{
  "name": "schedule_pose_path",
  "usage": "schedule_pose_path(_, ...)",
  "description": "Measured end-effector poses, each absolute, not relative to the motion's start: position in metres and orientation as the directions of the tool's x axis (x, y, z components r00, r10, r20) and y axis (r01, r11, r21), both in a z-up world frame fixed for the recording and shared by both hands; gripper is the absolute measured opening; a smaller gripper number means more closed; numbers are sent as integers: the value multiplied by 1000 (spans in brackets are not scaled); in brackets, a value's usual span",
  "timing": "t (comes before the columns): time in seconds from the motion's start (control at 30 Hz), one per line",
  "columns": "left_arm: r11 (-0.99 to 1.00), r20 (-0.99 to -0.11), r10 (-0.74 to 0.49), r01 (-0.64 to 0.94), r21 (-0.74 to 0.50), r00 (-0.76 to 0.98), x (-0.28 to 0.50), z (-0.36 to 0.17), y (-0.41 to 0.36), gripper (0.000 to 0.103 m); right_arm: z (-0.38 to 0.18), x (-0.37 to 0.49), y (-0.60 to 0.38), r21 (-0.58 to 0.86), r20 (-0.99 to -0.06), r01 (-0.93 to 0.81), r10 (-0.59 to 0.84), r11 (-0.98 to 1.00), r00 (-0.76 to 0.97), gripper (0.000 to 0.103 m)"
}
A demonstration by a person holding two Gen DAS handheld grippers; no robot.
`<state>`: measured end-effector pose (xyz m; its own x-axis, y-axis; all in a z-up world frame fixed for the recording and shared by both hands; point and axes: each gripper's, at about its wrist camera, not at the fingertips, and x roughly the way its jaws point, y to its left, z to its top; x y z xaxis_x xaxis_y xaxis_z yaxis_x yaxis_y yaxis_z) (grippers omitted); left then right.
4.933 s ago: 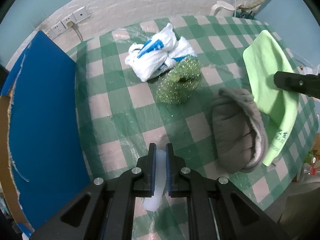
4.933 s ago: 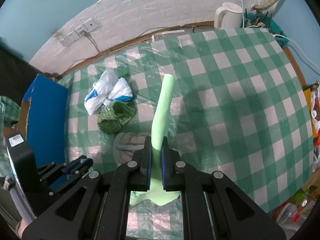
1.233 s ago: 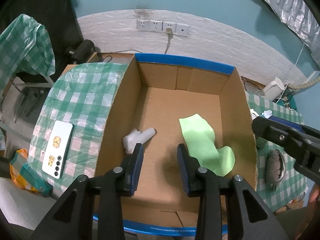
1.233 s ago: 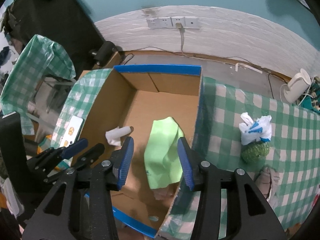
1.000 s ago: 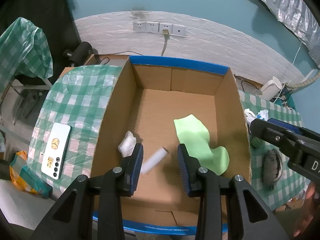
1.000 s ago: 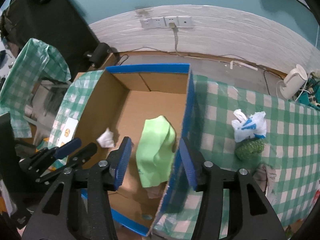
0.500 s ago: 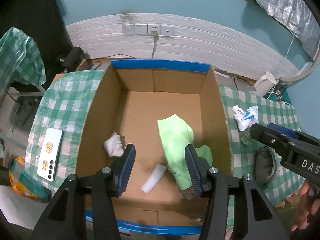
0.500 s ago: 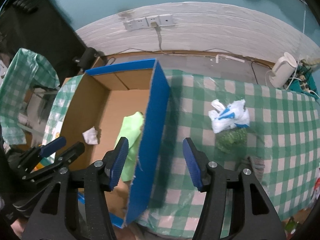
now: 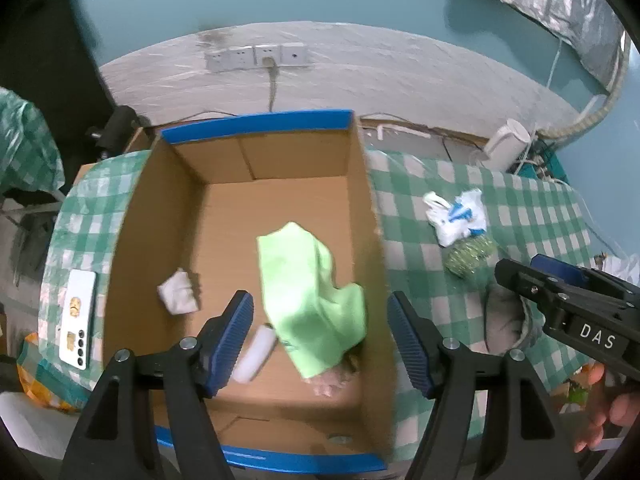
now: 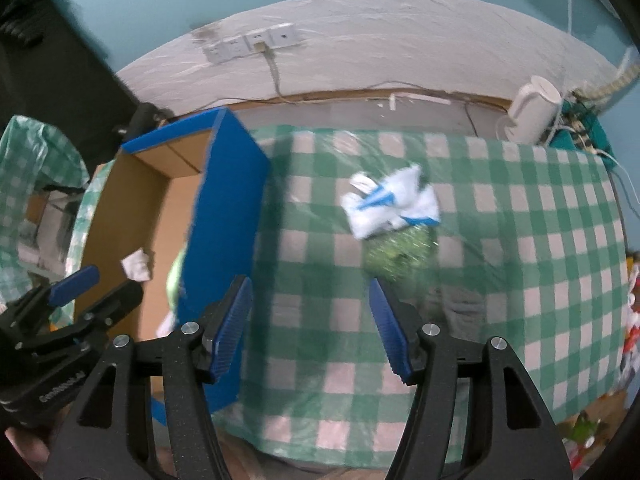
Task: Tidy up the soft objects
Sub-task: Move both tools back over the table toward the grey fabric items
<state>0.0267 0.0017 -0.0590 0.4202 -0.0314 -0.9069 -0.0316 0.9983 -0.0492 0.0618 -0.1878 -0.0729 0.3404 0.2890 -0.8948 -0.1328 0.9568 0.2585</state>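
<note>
Green-and-white checked cloth point(image 10: 500, 264) covered the desk, which stood against a white brick-patterned wall point(image 9: 360, 76) with a row of sockets point(image 9: 256, 56) and teal paint above. On the desk sat an open cardboard box point(image 9: 352, 184) with blue outer sides.

Over the box hung the left tool point(image 9: 320, 340), its blue-padded jaws spread wide and holding nothing. Inside the box lay a light green cloth point(image 9: 308, 300), rumpled and reaching toward the right wall. Just beside its lower left edge lay a small white roll point(image 9: 254, 356), close by the tool's left finger. A crumpled white wad point(image 9: 178, 292) rested on the box floor, apart from the cloth and nearer the left wall. A white phone point(image 9: 78, 318) lay on the checked cloth outside the box, to its left.

To the right of the box, the right tool point(image 10: 310, 324) hung above the desk, likewise spread open and empty. Beyond its fingers lay a white plastic bag with blue print point(image 10: 392, 204), and touching the bag's near side was a fuzzy green bundle point(image 10: 400, 256). Nearer still lay a grey soft item point(image 10: 460, 308), blurred and partly hidden behind the right finger, so its shape could not be made out. A white kettle point(image 10: 532, 108) stood at the desk's far right corner, among tangled cables.
</note>
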Motion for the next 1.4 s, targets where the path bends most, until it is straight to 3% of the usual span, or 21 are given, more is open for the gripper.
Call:
schedule_pose_path(0.13,999,-917,-43,1,-47,397,31,-62,-19,78,-78,60,-211,256,-896,-97,274,962,349,62)
schedule_pose_path(0.7,994,-934,-51,111,-12,355,36,-79,-95,79,-99,47,-296,264,-911,59,229,963,342,63)
schedule_pose_path(1.4,985,-965,-94,162,-54,247,46,-120,-155,79,-152,40,-348,188,-959,170,143,967,244,64)
